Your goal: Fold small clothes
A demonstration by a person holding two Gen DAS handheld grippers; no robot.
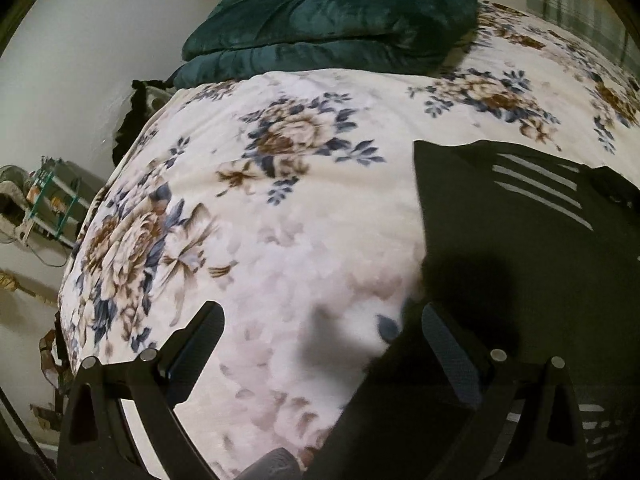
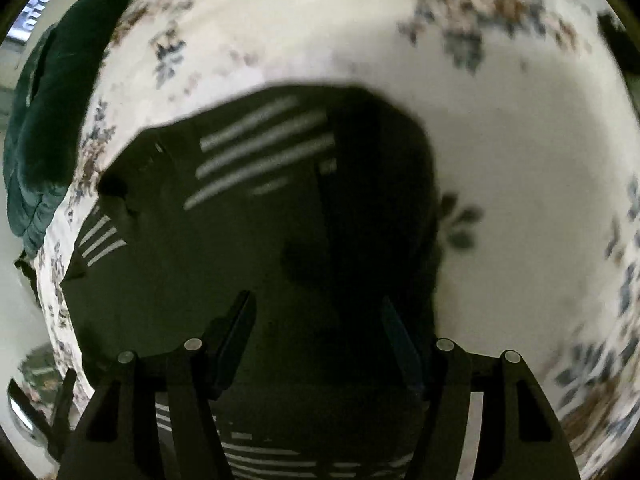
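A dark garment with white stripes (image 1: 520,240) lies on the floral bedspread (image 1: 280,200), at the right of the left wrist view. In the right wrist view the garment (image 2: 240,220) fills the middle, its right part folded over. My left gripper (image 1: 320,320) is open above the garment's left edge, one finger over the bedspread and one over the cloth. My right gripper (image 2: 316,308) is open just above the garment, holding nothing.
A folded dark green blanket (image 1: 340,12) lies at the far end of the bed, also at the left of the right wrist view (image 2: 48,120). A wall and a small rack (image 1: 48,204) stand left of the bed.
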